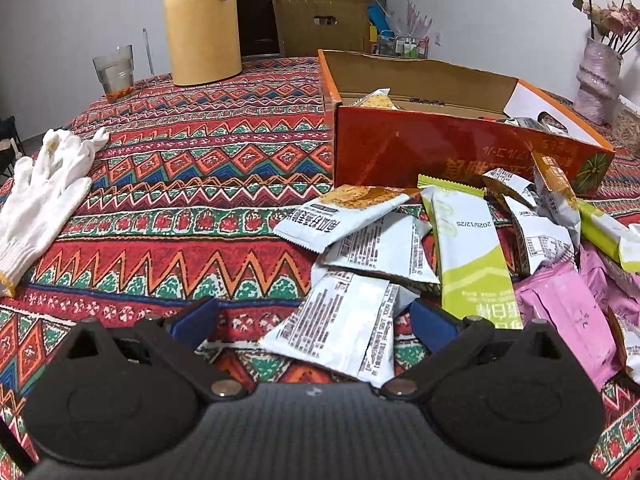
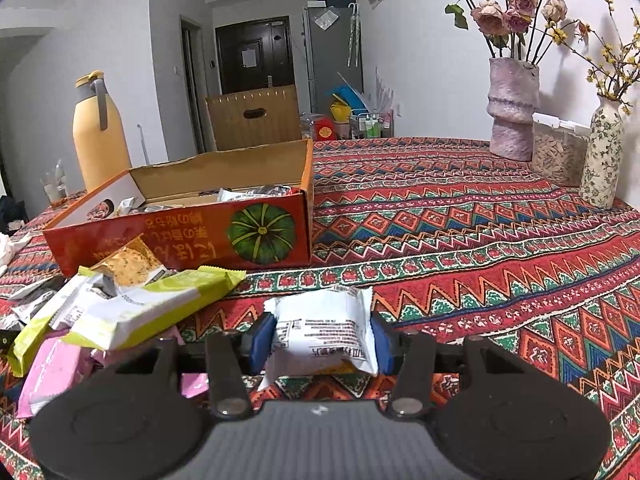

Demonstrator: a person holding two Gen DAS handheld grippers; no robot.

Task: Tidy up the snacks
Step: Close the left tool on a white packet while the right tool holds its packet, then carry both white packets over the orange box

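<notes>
An open orange cardboard box [image 1: 460, 152] [image 2: 192, 236] with a few packets inside stands on the patterned tablecloth. In front of it lies a heap of snack packets: white ones [image 1: 348, 216], a lime-green one [image 1: 470, 248] [image 2: 152, 304] and pink ones [image 1: 568, 312] [image 2: 52, 372]. My left gripper [image 1: 316, 320] is open, its blue pads either side of a white printed packet [image 1: 340, 328] lying on the cloth. My right gripper [image 2: 322, 336] is shut on a white snack packet [image 2: 324, 328], held just above the cloth to the right of the heap.
A white glove [image 1: 44, 196] lies at the left. A yellow jug [image 1: 200, 24] [image 2: 100, 136] and a glass [image 1: 114, 72] stand behind. Vases with flowers [image 2: 512, 108] [image 2: 602, 156] and a clear container [image 2: 556, 152] stand at the far right.
</notes>
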